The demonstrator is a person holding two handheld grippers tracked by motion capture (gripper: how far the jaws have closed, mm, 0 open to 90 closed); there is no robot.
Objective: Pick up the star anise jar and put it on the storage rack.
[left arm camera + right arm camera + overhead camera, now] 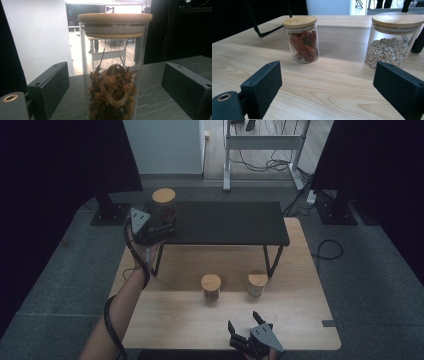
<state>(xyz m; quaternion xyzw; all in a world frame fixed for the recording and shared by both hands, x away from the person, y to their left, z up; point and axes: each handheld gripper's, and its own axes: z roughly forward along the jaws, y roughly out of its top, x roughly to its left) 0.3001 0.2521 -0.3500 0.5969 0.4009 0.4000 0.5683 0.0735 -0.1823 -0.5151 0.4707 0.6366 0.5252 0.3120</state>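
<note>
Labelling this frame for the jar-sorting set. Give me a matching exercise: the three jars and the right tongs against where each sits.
Things:
1. tall jar of dried brown bits
2. jar of red dried peppers
3. jar of pale beans
4. right tongs

Places:
A. near edge of the wooden table, open and holding nothing
B. on the black shelf, between the open left tongs
C. on the wooden table, beside a shelf leg
D. on the wooden table, left of the bean jar

Pairs: 1-B, 2-D, 3-C, 4-A
</note>
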